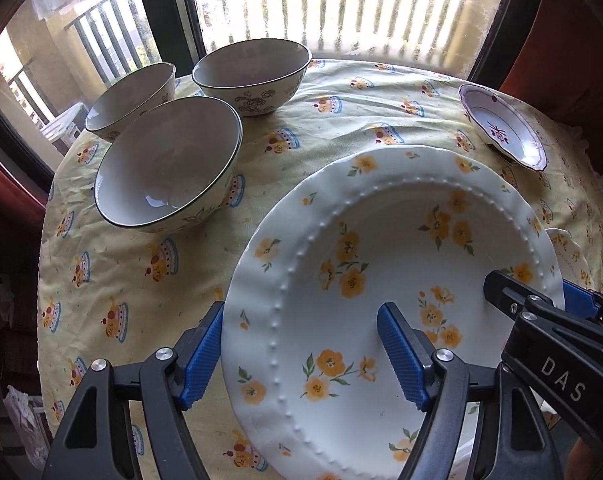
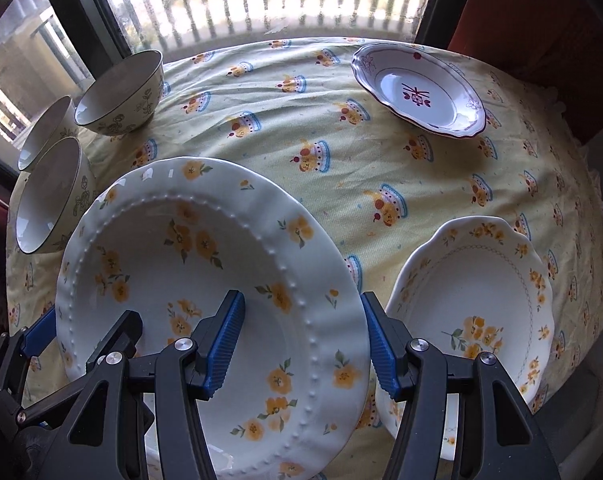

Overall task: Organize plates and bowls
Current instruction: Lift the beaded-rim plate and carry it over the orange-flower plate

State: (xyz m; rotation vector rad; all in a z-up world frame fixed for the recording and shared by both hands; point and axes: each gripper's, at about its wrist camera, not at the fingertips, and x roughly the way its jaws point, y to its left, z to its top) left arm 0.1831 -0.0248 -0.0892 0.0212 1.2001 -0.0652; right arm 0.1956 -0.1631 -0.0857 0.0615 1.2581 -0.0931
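A large white plate with yellow flowers [image 1: 381, 280] [image 2: 205, 280] is tilted between both grippers. My left gripper [image 1: 305, 356] is open and straddles its left rim. My right gripper [image 2: 305, 344] is open and straddles its right rim; it also shows in the left wrist view [image 1: 541, 304]. The left gripper shows in the right wrist view [image 2: 77, 332]. Three floral bowls [image 1: 169, 168] [image 1: 253, 72] [image 1: 133, 96] stand at the far left. A scalloped yellow-flowered plate [image 2: 477, 304] lies at the right. A purple-trimmed plate [image 2: 421, 88] [image 1: 505, 128] lies at the far right.
A yellow patterned tablecloth [image 2: 321, 152] covers the round table. A window with railings [image 1: 341, 4] stands behind it. A red chair back [image 2: 541, 32] stands at the far right.
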